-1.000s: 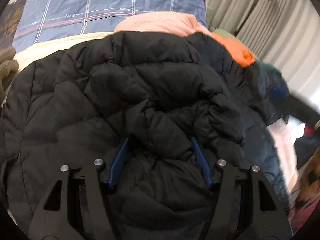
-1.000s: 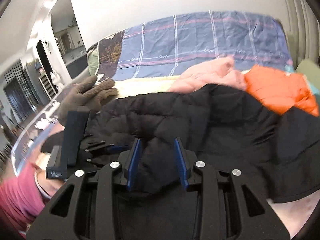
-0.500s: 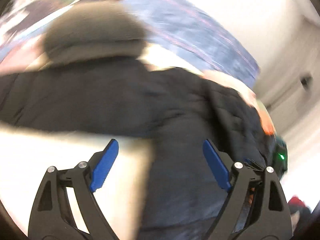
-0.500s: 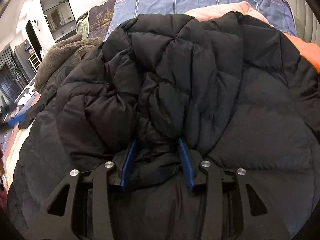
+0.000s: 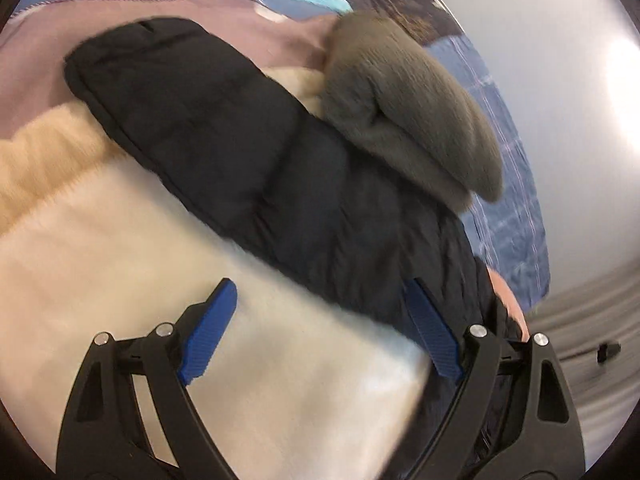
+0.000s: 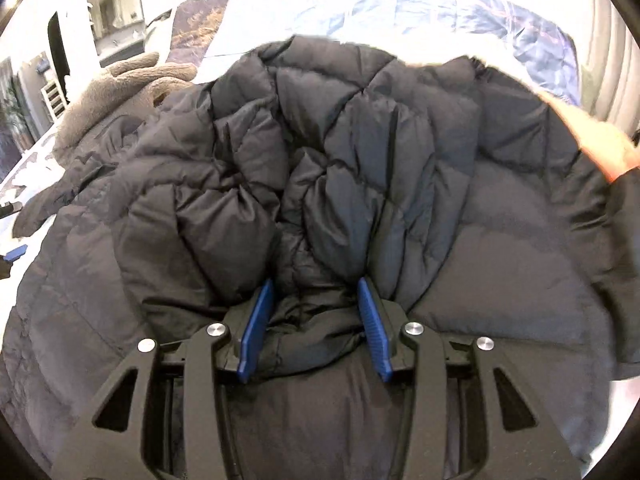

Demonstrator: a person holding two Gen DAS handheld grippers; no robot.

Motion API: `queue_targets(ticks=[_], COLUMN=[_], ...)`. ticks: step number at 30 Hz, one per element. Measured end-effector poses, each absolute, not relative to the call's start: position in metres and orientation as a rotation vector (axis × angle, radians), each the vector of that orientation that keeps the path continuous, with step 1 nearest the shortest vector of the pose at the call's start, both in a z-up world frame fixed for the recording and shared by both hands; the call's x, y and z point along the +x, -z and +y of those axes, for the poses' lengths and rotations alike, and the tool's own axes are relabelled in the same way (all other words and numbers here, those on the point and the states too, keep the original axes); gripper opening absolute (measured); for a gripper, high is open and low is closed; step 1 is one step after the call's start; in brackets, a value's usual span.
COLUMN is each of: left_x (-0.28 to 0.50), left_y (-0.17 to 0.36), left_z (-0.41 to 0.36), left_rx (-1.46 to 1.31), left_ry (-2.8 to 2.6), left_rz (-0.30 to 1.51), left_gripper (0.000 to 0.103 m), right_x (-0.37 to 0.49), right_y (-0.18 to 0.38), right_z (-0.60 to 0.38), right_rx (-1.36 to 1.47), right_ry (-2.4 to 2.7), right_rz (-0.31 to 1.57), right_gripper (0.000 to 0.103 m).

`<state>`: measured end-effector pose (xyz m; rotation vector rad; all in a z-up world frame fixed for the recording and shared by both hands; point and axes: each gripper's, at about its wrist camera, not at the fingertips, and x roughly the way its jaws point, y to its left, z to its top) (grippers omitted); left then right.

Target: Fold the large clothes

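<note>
Relocated: left gripper (image 5: 320, 332), jaws wide and empty, now over white fleece (image 5: 200, 280). Right gripper (image 6: 314, 320): jaws opening, black puffer jacket (image 6: 320, 160) bunched between, extending toward twelve o'clock.

One black quilted puffer jacket (image 6: 400, 208), seen in both wrist views (image 5: 248, 160). One grey-brown fleece garment (image 5: 408, 120), bunched beside the jacket (image 6: 116, 88). One cream fleece blanket (image 5: 200, 300) under the jacket sleeve. One blue plaid cover (image 5: 508, 216) on the bed, pale and overexposed in the right wrist view (image 6: 360, 12). One pink fabric layer (image 5: 48, 60) at the upper left of the left wrist view; whether it is a garment or a sheet cannot be told. Two grippers: left gripper (image 5: 320, 332) and right gripper (image 6: 316, 328), each with two blue fingers (image 5: 208, 336) (image 6: 256, 328), four in all.
</note>
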<state>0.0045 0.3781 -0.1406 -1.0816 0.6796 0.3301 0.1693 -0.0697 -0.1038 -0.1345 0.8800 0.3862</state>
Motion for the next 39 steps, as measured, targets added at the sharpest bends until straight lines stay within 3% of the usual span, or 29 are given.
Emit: queue_targets(ticks=[3,6,8,11,12,13,14,16,19,25,29,34,36,37,38,39], left_x=[-0.009,-0.014,-0.008,-0.004,-0.002,-0.001,0.003,0.005,0.003,0.017,0.057,0.106,0.124,0.129,0.133,0.133], left_y=[0.143,0.150,0.157,0.158,0.156,0.154,0.151,0.144,0.117,0.014,-0.058,-0.092,-0.079,-0.070,-0.050,-0.034], left_z=[0.403,0.422,0.431,0.439,0.441,0.441,0.443,0.447,0.445,0.396,0.304,0.155,0.078,0.053,0.017,-0.007], left_rx=[-1.092,-1.137,-1.161,-1.146,-1.130,-1.112,-1.087,-1.088,-1.050,-0.866,-0.628,-0.317,-0.134,-0.070,0.026,0.097], left_ry=[-0.410,-0.470,-0.466,-0.495,-0.507,-0.506,-0.476,-0.425,-0.391,-0.207,0.007,0.291,0.404,0.438,0.451,0.450], left_rz=[0.657,0.633,0.630,0.590,0.572,0.560,0.547,0.517,0.445,0.315,0.318,0.396,0.476,0.521,0.582,0.613], left_gripper=[0.090,0.091,0.091,0.085,0.077,0.048,0.025,0.008,0.005,0.005,0.005,0.010,0.030,0.058,0.075,0.075], right_x=[0.162,0.167,0.176,0.185,0.182,0.182,0.182,0.179,0.177,0.177,0.178,0.169,0.160,0.154,0.149,0.141], right_y=[0.071,0.068,0.095,0.146,0.146,0.143,0.142,0.144,0.144,0.141,0.134,0.095,0.073,0.064,0.060,0.055], right_z=[-0.068,-0.054,-0.036,-0.029,-0.027,-0.027,-0.026,-0.028,-0.028,-0.043,-0.056,-0.100,-0.137,-0.159,-0.175,-0.203], right_rx=[-0.036,-0.013,-0.055,-0.068,-0.075,-0.069,-0.065,-0.055,-0.049,-0.023,0.010,0.151,0.200,0.214,0.224,0.246], right_ry=[-0.413,-0.437,-0.404,-0.390,-0.396,-0.396,-0.399,-0.412,-0.415,-0.432,-0.458,-0.483,-0.424,-0.370,-0.334,-0.273], right_rz=[0.787,0.784,0.863,0.947,0.924,0.926,0.926,0.916,0.911,0.904,0.922,0.917,0.871,0.846,0.830,0.817], right_gripper=[0.068,0.072,0.073,0.085,0.086,0.086,0.086,0.086,0.086,0.087,0.088,0.088,0.090,0.092,0.092,0.092])
